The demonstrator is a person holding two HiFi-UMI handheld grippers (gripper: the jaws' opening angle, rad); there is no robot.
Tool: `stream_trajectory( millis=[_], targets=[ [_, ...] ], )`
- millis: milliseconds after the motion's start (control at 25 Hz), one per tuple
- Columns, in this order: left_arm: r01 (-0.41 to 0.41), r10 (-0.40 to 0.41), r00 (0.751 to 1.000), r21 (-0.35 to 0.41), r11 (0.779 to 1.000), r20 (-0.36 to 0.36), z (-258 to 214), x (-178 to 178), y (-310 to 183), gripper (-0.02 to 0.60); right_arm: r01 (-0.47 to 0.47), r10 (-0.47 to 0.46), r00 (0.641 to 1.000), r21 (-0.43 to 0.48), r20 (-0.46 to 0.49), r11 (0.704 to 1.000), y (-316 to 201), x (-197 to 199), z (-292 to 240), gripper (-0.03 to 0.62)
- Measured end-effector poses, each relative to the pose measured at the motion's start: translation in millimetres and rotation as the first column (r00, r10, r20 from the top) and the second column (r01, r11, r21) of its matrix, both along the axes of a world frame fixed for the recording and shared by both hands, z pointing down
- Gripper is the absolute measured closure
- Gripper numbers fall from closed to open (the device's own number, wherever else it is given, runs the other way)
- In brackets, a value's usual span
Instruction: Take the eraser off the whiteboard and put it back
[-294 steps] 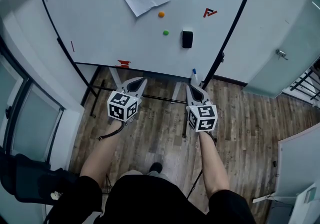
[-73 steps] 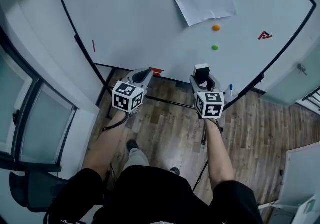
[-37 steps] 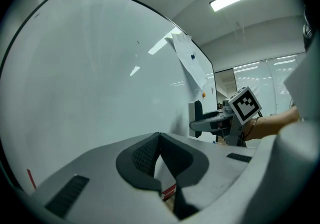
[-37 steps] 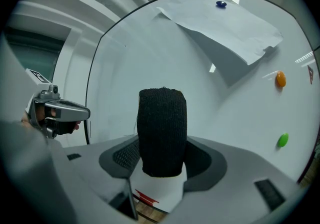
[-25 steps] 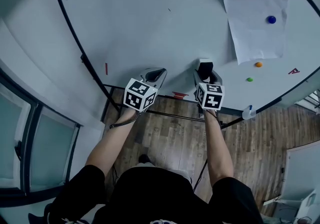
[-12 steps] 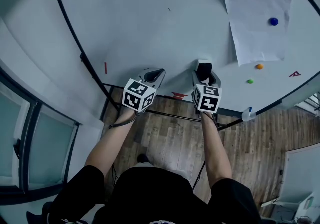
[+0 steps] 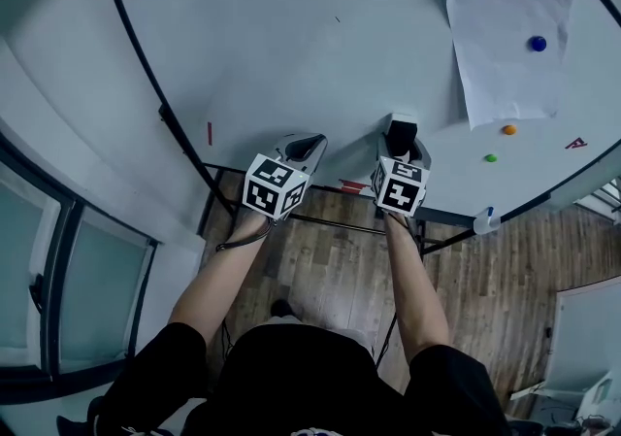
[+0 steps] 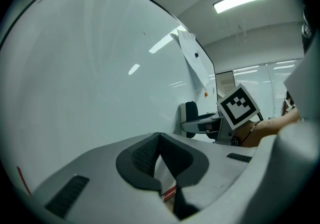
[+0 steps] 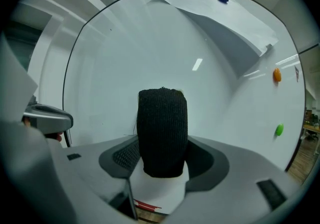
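Slid a little rightward along the whiteboard (image 7: 291, 36) since half a second back; lifted well before that from the spot near the green magnet (image 7: 491, 158). Holds the eraser (image 9: 162, 133) clamped upright in the right gripper (image 7: 402, 145), low on the board's middle, touching or just off it, cannot tell which. Likely handles light, soft on the black felt, stiffer in the body; best pinched across the narrow sides. Carries the left gripper (image 7: 304, 145) pressed together on nothing, just beside. Reaches both forearms forward, near parallel.
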State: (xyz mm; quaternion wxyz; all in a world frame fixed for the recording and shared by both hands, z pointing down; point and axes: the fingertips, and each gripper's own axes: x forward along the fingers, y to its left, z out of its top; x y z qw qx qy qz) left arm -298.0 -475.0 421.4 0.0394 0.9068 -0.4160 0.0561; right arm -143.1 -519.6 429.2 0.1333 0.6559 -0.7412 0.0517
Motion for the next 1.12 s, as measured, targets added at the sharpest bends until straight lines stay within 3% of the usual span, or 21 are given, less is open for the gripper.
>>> stream_trajectory(
  millis=[520,840,1120],
  targets=[
    [-0.02,0.02,1.0,-0.006,1.0,0.004,3,-16,-2,0.56,-0.021,0.021,0.997,0.007,0.068,1.0,2,0,5,0.333],
    [0.012,-0.012,1.0,-0.004,1.0,-0.011,1,-10,15,0.56,0.058,-0.058,0.995,-0.003,0.081,0.998,23,4,12,0.333],
    [0.05,-0.05,0.999,-0.002,0.999,-0.012,-2,17,39,0.56,0.123,-0.122,0.988,-0.01,0.092,0.992,43,27,14,0.333]
  ],
)
